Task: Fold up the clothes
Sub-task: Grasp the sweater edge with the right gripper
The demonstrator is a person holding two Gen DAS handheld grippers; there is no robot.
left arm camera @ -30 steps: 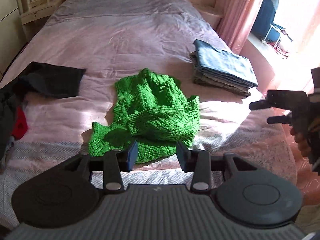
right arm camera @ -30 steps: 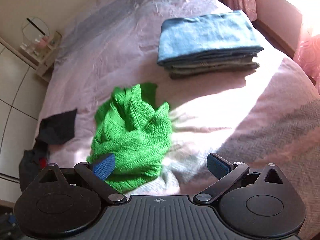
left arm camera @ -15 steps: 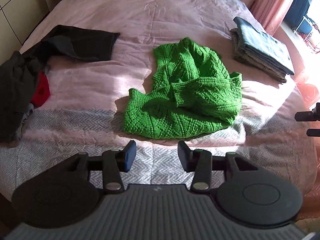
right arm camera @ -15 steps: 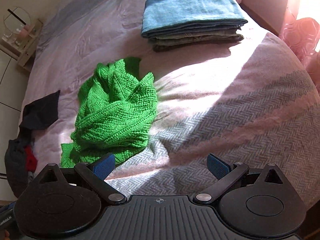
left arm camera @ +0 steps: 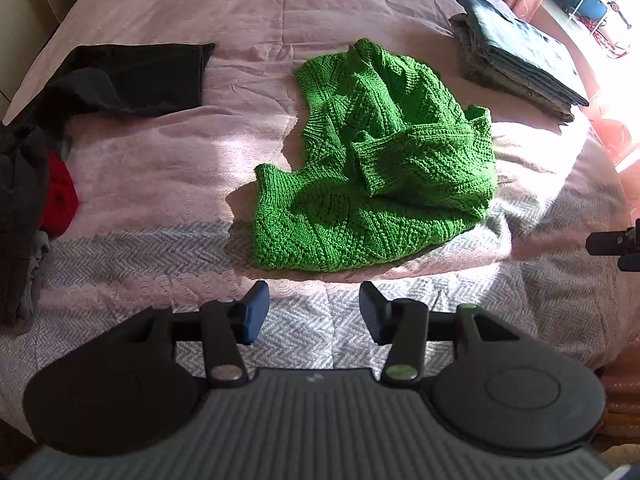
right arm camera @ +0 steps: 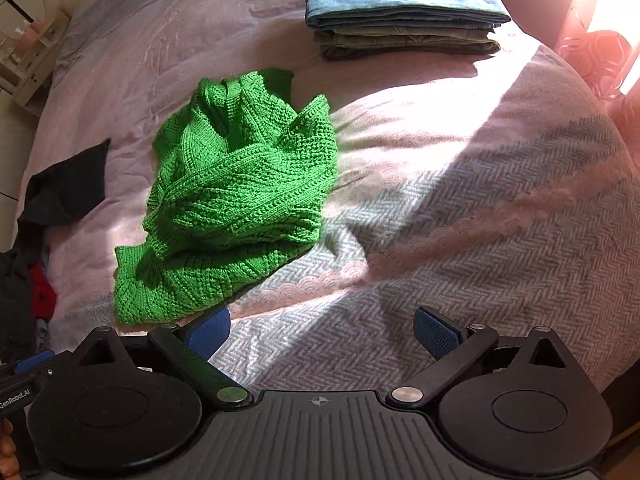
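Green sweater (left arm camera: 376,176) crumpled mid-bed (left arm camera: 160,184), long axis near-left to far-right; bare bedspread all round. Left gripper (left arm camera: 314,312) opening, empty; right gripper (right arm camera: 322,332) spread wide, empty.

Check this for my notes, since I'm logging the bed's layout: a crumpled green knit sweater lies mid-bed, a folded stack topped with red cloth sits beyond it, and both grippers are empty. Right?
Nearly. The folded stack is topped with blue cloth, not red, as the right wrist view shows. The rest holds: the green knit sweater lies crumpled mid-bed, and the left gripper and right gripper are both empty.
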